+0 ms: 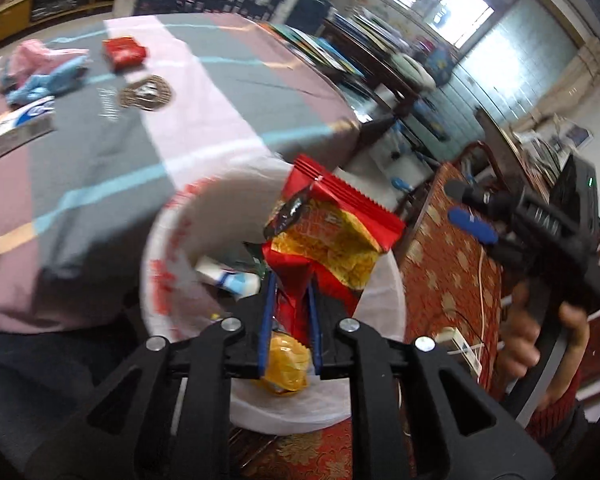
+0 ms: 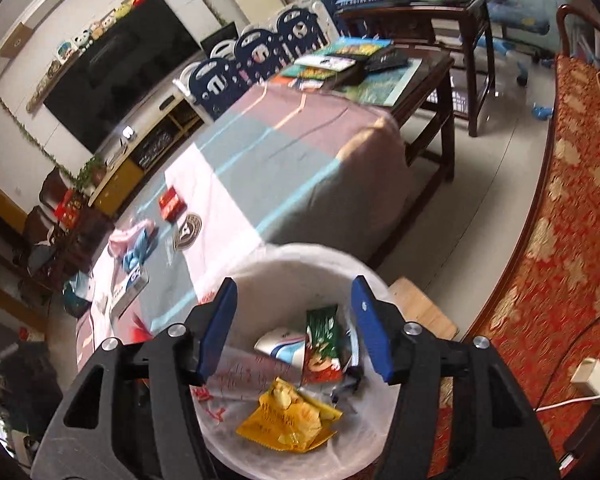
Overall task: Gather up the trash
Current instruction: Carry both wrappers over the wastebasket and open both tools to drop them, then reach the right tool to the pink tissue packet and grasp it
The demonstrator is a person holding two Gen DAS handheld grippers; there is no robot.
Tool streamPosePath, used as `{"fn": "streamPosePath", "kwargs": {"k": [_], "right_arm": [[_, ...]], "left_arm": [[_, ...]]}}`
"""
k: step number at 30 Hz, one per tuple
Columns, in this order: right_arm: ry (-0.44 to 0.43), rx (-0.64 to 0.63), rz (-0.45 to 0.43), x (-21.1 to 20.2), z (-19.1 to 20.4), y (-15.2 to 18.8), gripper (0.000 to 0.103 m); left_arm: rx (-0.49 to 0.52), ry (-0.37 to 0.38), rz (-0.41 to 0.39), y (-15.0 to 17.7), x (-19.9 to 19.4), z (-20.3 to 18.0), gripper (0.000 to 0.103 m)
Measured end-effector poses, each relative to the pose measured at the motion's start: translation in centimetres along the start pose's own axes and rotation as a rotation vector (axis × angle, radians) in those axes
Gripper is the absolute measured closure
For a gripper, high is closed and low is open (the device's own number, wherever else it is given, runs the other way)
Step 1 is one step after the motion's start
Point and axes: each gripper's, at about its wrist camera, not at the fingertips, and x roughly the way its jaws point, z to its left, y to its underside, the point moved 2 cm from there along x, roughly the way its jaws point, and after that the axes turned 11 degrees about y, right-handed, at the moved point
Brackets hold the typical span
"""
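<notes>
One red and yellow snack packet [image 1: 332, 232] sits pinched in the left gripper [image 1: 290, 300] above one white bin [image 2: 364, 272]. The right gripper [image 2: 294, 332] fingers stand apart, empty. One red packet [image 2: 172, 204] lies far on the bench [image 2: 260, 168].

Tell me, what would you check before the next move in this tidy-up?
1. Red wrapper is over the bin: ok.
2. Left hand-held gripper has a firm hold on the wrapper: cannot tell; it sits between the pads, but the picture is blurred.
3. Right hand-held gripper is open with nothing in it: ok.
4. Bin has room: ok; only a few wrappers lie at the bottom.
5. Table is free of trash: not ok; a red packet and a pink and blue bundle lie on it.
</notes>
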Motion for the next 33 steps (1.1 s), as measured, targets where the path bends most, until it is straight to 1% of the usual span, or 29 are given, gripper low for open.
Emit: {"fn": "streamPosePath", "kwargs": {"k": [1,2,3,6,8,10,11,16,20,23,26,30,32,33], "right_arm": [[-0.003,0.001,-0.001,-0.1,-0.2,-0.1,0.043],[-0.006,0.003,0.002,0.0,-0.5,-0.2,0.042],[-0.007,0.006,0.006,0.2,-0.8,-0.3,0.040],[-0.004,0.016,0.039,1.2,-0.6,0.1,0.040],[-0.013,0.020,0.068,1.5,-0.2,0.2,0.040],[-0.023,0.008,0.080,1.4,0.7,0.3,0.040],[-0.025,-0.008,0.079,1.3,1.3,0.4,0.040],[-0.039,-0.081,0.072,0.9,4.9,0.8,0.040],[-0.053,-0.142,0.080,1.0,8.4,1.3,0.040],[-0.068,-0.190,0.090,1.3,11.4,1.9,0.040],[-0.085,-0.240,0.108,1.9,14.5,2.8,0.040],[-0.103,-0.308,0.134,3.5,18.8,4.1,0.040],[-0.113,-0.341,0.142,4.6,21.0,4.9,0.040],[-0.117,-0.358,0.142,5.1,22.2,5.2,0.040]], "left_arm": [[0.003,-0.004,0.013,0.1,0.7,-0.1,0.056],[-0.002,-0.022,0.016,0.2,1.0,-0.1,0.022],[-0.009,-0.042,0.002,0.3,0.9,0.0,0.016],[-0.051,-0.065,-0.039,0.4,-0.6,1.2,0.015],[-0.088,-0.113,-0.103,0.3,-2.1,2.0,0.015],[-0.120,-0.177,-0.164,0.2,-4.0,3.2,0.015],[-0.138,-0.228,-0.198,0.2,-5.2,4.1,0.015],[-0.183,-0.448,-0.319,-0.2,-10.8,8.0,0.015],[-0.193,-0.589,-0.391,-0.5,-15.4,11.2,0.015],[-0.203,-0.655,-0.414,-1.2,-18.3,14.3,0.013],[-0.237,-0.701,-0.437,-1.6,-20.5,17.5,0.013],[-0.317,-0.712,-0.470,-1.2,-22.5,21.8,0.012],[-0.424,-0.656,-0.491,-0.2,-23.5,23.9,0.012],[-0.466,-0.636,-0.516,0.1,-24.1,24.8,0.012]]}}
